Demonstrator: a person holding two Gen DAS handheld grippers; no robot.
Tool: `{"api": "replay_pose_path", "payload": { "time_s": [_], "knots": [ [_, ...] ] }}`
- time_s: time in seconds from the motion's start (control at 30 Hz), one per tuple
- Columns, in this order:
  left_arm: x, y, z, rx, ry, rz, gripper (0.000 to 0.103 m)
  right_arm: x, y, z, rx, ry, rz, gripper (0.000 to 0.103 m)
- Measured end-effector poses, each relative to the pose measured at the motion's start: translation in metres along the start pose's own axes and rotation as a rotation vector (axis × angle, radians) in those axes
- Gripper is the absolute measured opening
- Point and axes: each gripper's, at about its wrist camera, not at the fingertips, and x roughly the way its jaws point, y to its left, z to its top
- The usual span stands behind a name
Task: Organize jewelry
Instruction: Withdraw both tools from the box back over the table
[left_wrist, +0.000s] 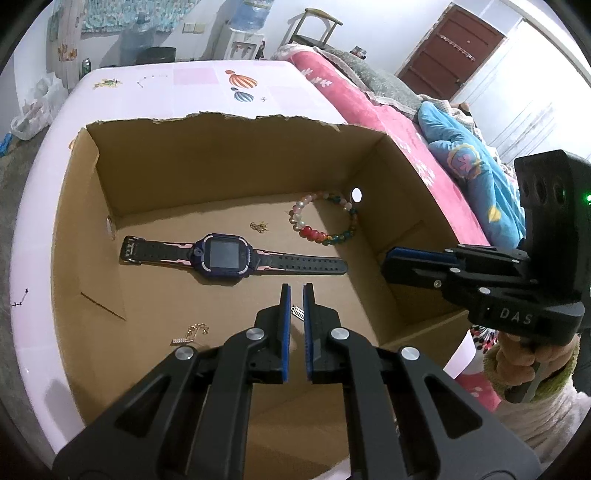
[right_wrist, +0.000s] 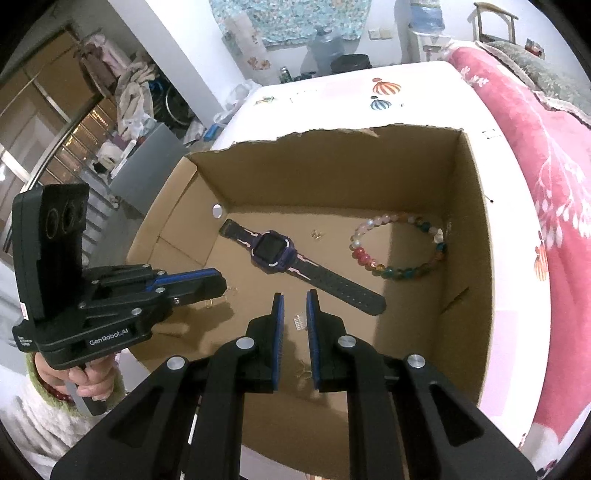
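Box (left_wrist: 221, 162): open cardboard, torn back edge, on a white table (left_wrist: 48, 192).
Watch (left_wrist: 225, 255): flat on box floor, strap stretched out.
Bead bracelet (left_wrist: 325, 218): far right corner, apart from watch.
Small charm (left_wrist: 298, 313): on floor, seen between left fingers.
Left gripper (left_wrist: 296, 295): over box, jaws slightly parted, holding nothing.
Right gripper (right_wrist: 295, 302): over box, narrow gap, empty.

You've got the watch (left_wrist: 229, 258) lying mid-floor in the cardboard box (left_wrist: 229, 155), bead bracelet (left_wrist: 327, 218) off to its right, box sitting on the table (left_wrist: 192, 88).
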Motion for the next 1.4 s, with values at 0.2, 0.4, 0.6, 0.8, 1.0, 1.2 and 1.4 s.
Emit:
{"api": "replay_pose_path", "payload": {
  "time_s": [0.2,0.4,0.6,0.8,1.0,1.2,1.4],
  "knots": [
    [-0.014,-0.006,-0.004,0.017,-0.032,0.024,0.025,-0.012,0.002,-0.006,0.003,-0.024,-0.007,0.026],
    [-0.041,-0.017,-0.019,0.048,-0.096,0.073,0.050,-0.042,0.011,-0.016,-0.036,-0.119,-0.044,0.052],
    [-0.086,-0.028,-0.048,0.093,-0.188,0.156,0.071,-0.083,0.022,-0.033,-0.079,-0.236,-0.080,0.072],
    [-0.122,-0.031,-0.082,0.084,-0.243,0.189,0.084,-0.120,0.035,-0.061,-0.110,-0.323,-0.127,0.087],
    [-0.132,-0.024,-0.113,0.042,-0.243,0.218,0.085,-0.132,0.053,-0.093,-0.152,-0.319,-0.233,0.095],
    [-0.128,-0.009,-0.145,-0.017,-0.233,0.255,0.085,-0.120,0.067,-0.118,-0.195,-0.250,-0.311,0.096],
    [-0.118,0.006,-0.188,-0.036,-0.218,0.297,0.085,-0.097,0.077,-0.137,-0.225,-0.210,-0.428,0.096]
  ]
}}
